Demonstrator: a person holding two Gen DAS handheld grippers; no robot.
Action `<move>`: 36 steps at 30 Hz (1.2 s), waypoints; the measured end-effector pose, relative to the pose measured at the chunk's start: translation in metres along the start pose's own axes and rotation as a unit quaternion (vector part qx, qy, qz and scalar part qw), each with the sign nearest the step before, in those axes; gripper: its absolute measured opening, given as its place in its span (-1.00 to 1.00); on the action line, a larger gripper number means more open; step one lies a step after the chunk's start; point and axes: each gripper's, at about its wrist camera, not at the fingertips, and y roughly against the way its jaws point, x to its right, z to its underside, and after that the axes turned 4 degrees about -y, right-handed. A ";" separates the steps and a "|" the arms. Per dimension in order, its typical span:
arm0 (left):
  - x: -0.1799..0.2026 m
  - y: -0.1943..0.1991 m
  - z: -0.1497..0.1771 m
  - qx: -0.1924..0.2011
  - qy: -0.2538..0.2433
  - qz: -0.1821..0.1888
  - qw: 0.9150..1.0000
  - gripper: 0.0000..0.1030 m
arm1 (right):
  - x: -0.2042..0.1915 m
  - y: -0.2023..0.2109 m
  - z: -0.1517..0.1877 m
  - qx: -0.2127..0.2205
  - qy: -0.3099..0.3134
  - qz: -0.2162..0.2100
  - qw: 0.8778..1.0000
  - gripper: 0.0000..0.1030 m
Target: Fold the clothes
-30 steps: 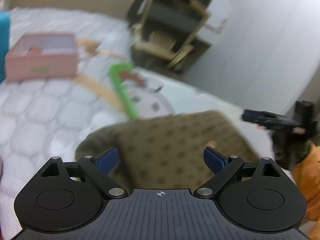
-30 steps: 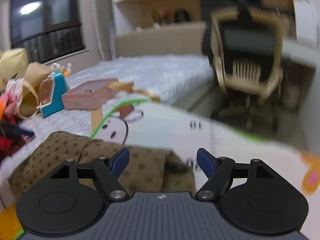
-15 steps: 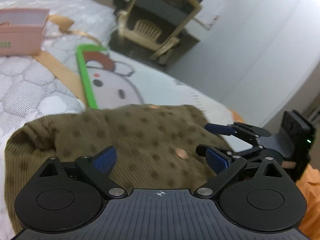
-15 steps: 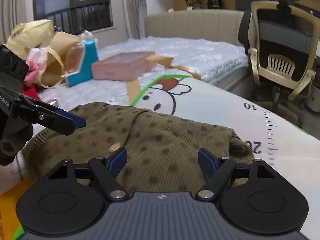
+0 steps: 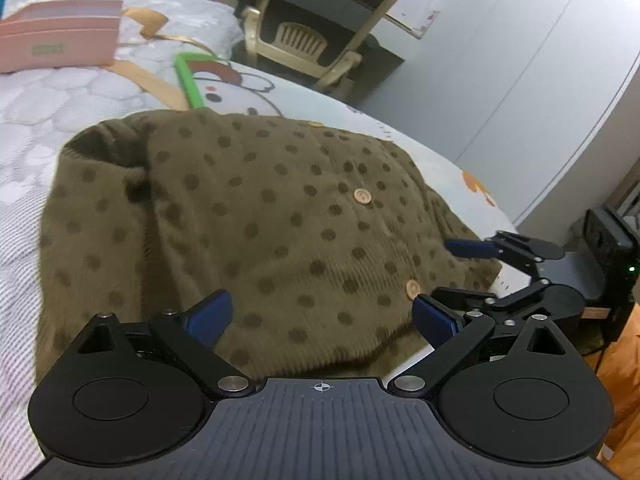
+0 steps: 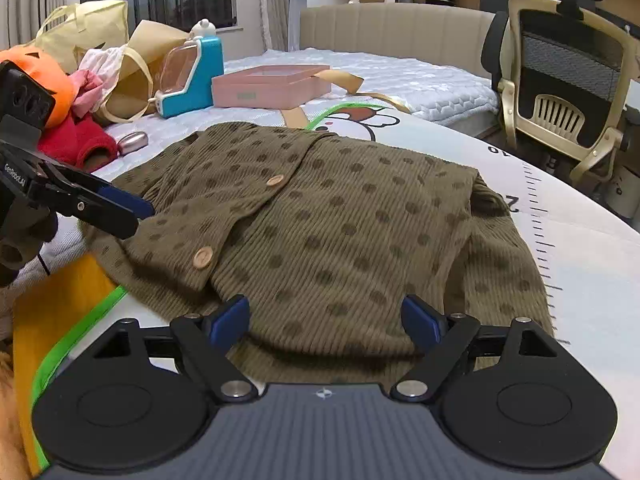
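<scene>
An olive-brown dotted cardigan (image 5: 280, 216) with tan buttons lies spread, front up, on a white cartoon play mat (image 5: 360, 120) on the bed. My left gripper (image 5: 322, 316) hovers open over the cardigan's near hem, nothing between its blue pads. In the same view my right gripper (image 5: 452, 270) comes in from the right, over the garment's edge. In the right wrist view the cardigan (image 6: 340, 220) fills the middle. My right gripper (image 6: 325, 318) is open over its near edge. My left gripper (image 6: 132, 216) reaches in at the left side of the garment.
A pink box (image 6: 272, 88), a blue toy (image 6: 192, 76), paper bags (image 6: 132, 76), a red garment (image 6: 76, 140) and an orange pumpkin bag (image 6: 52, 76) sit behind the cardigan. An office chair (image 6: 568, 80) stands beside the bed. A pale wall (image 5: 500, 60) rises past the mat.
Both grippers swung down and closer to the cardigan, staying open. The right gripper has come into the left wrist view and the left gripper into the right one.
</scene>
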 end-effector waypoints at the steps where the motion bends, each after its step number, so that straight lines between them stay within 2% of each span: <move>1: 0.004 0.003 0.001 0.001 -0.003 -0.008 1.000 0.93 | -0.002 0.003 0.001 -0.002 0.003 0.001 1.000 0.64; 5: 0.019 0.015 -0.006 0.033 -0.020 -0.011 0.999 0.93 | -0.009 0.019 -0.002 0.026 0.024 0.008 0.999 0.66; 10: 0.027 -0.003 -0.018 0.032 -0.018 -0.020 0.999 0.93 | -0.015 0.004 -0.019 0.050 0.045 0.082 0.994 0.67; 13: 0.030 -0.014 -0.022 0.028 -0.017 -0.025 0.999 0.93 | -0.029 0.013 -0.010 0.047 0.098 0.037 0.993 0.67; 17: 0.025 -0.019 -0.014 0.021 -0.006 -0.017 1.000 0.94 | -0.056 0.002 0.008 0.033 0.185 0.072 0.980 0.67; 20: 0.021 -0.021 -0.012 0.021 0.005 -0.012 1.000 0.94 | -0.065 -0.011 0.009 0.039 0.209 0.093 0.973 0.67; 22: 0.017 -0.021 -0.012 0.022 0.015 -0.004 1.000 0.94 | -0.076 -0.017 0.009 0.064 0.246 0.130 0.959 0.65; 23: 0.015 -0.021 -0.012 0.023 0.021 0.000 1.000 0.95 | -0.082 -0.019 0.010 0.083 0.268 0.157 0.947 0.53; 24: 0.013 -0.020 -0.012 0.025 0.028 0.004 0.999 0.95 | -0.088 -0.014 0.013 0.111 0.281 0.173 0.937 0.43; 25: 0.011 -0.019 -0.012 0.026 0.034 0.009 0.999 0.95 | -0.093 -0.008 0.016 0.141 0.294 0.188 0.927 0.42; 26: 0.009 -0.018 -0.012 0.028 0.040 0.013 0.999 0.95 | -0.096 0.005 0.017 0.170 0.289 0.190 0.923 0.42; 29: 0.007 -0.017 -0.010 0.031 0.045 0.018 0.998 0.95 | -0.097 0.047 0.017 0.230 0.255 0.170 0.924 0.42; 30: 0.007 -0.017 -0.010 0.032 0.045 0.019 0.998 0.95 | -0.096 0.057 0.017 0.239 0.250 0.167 0.923 0.42; 34: 0.007 -0.017 -0.010 0.033 0.044 0.017 0.998 0.95 | -0.081 0.062 0.017 0.204 0.226 0.177 0.936 0.42; 36: 0.008 -0.017 -0.009 0.033 0.043 0.016 0.998 0.95 | -0.067 0.051 0.014 0.172 0.195 0.178 0.949 0.42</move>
